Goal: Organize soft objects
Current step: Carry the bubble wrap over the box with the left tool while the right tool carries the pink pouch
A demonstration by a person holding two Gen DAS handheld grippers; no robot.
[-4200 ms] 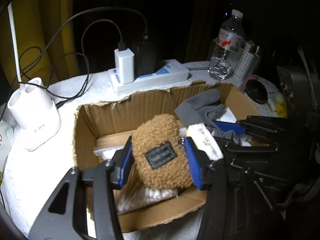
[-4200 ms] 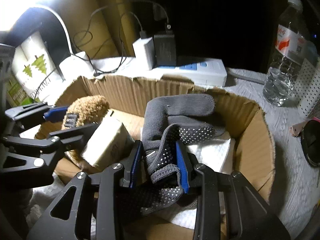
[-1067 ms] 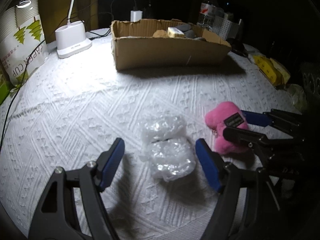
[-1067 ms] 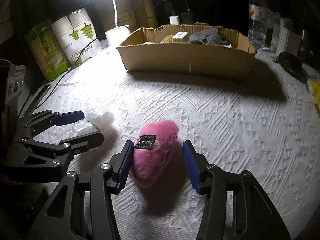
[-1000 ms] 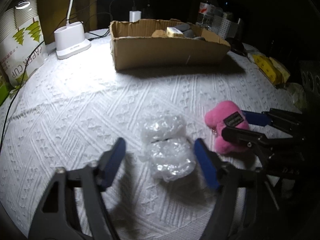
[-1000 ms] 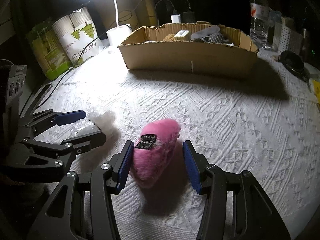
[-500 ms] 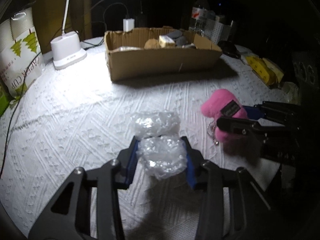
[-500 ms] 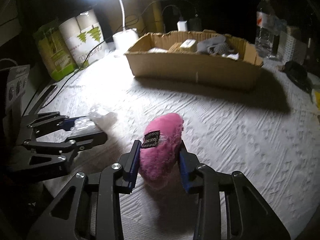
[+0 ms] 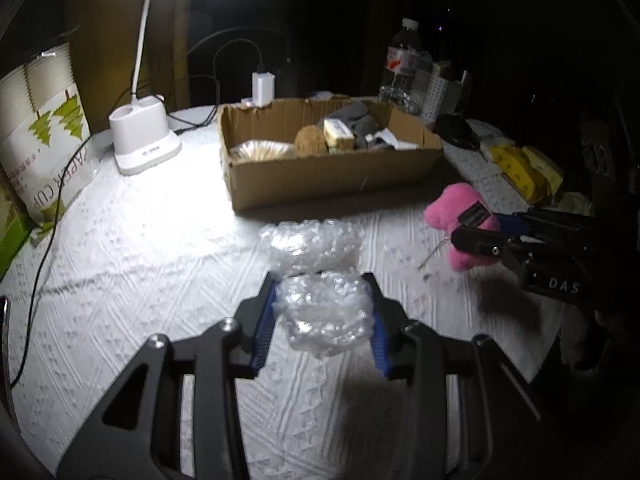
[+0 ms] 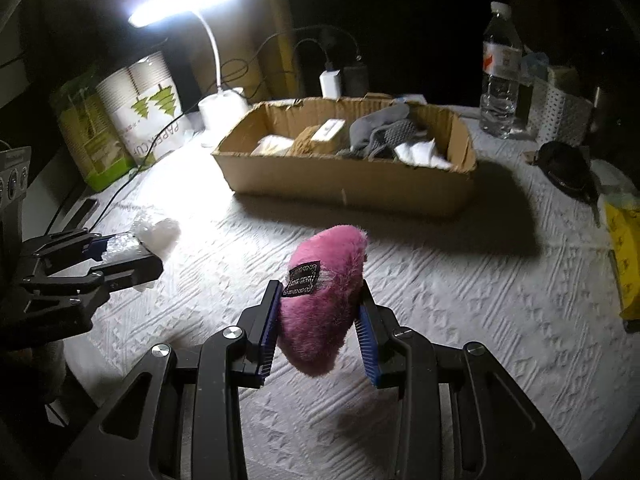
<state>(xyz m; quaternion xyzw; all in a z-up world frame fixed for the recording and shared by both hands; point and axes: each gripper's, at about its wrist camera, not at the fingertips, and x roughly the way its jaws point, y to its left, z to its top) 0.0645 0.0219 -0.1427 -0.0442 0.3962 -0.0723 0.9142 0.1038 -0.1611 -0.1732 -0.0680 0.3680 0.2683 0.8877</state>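
Left gripper clamped on bubble-wrap bundle. Right gripper clamped on pink plush toy. Cardboard box beyond, on white textured tablecloth.

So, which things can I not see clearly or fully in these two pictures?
- Bubble wrap: in the left gripper; whether it has left the tablecloth is unclear in the left wrist view.
- Pink plush label: blurred, unreadable, right wrist view.
- Cardboard box floor: hidden by its near wall, both views.
- Yellow packet: cut off by the right edge.
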